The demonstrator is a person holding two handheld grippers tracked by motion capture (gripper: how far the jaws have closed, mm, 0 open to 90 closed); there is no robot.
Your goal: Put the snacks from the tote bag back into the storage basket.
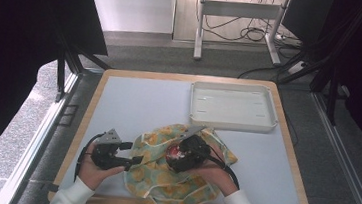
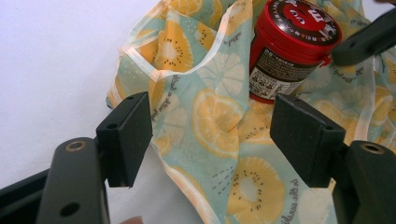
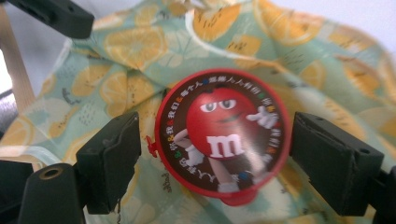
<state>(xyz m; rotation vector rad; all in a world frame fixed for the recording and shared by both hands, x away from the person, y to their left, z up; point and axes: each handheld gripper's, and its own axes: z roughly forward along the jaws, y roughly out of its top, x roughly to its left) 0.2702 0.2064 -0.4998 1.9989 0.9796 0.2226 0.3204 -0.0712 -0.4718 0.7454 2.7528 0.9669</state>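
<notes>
Candy tub (image 3: 223,135), red with a cartoon lid, stands upright on the lemon-print cloth bag (image 1: 182,175) spread at the near edge of the table (image 1: 133,102). Right gripper (image 1: 179,158) hangs straight over it, jaws spread wide to either side of the lid, pads clear of the plastic. Left gripper (image 1: 134,161) sits at the bag's left edge, jaws apart with folds of fabric between them, nothing pinched. White tray (image 1: 233,106) waits at the far right corner.

Red candy canister (image 3: 223,135) upright, apparently resting on lemon-print cloth (image 2: 219,126)
</notes>
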